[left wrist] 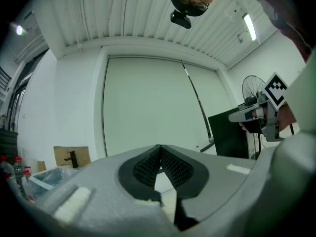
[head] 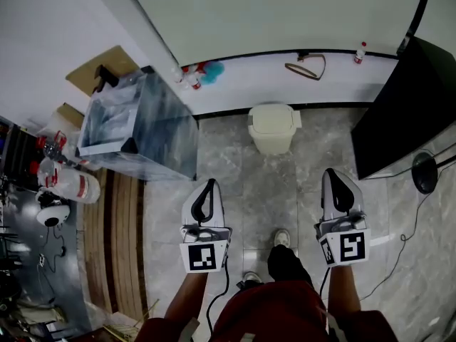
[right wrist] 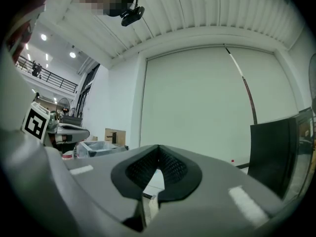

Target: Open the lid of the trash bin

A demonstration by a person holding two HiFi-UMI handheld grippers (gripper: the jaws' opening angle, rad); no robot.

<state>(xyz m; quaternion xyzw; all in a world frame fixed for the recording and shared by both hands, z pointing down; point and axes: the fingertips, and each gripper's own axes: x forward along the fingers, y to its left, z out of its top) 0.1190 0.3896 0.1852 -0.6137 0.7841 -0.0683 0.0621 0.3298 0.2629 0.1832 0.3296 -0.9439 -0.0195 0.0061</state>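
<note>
Trash bin [head: 271, 142], lid [head: 272, 117] down, stands on the floor [head: 263, 191] by the wall [head: 246, 80], well ahead of both jaw sets, between their lines. Left gripper [head: 208, 184]: jaws closed tip to tip, nothing held. Right gripper [head: 335, 173]: likewise closed, empty.

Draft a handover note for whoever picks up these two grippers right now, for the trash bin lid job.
Left claw: shut, empty, held over the floor short of the bin.
Right claw: shut, empty, also short of the bin.
Trash bin: on the floor ahead, by the wall.
Done: nothing; the lid is closed and untouched.
Left: step closer, reach the bin, open the lid.
</note>
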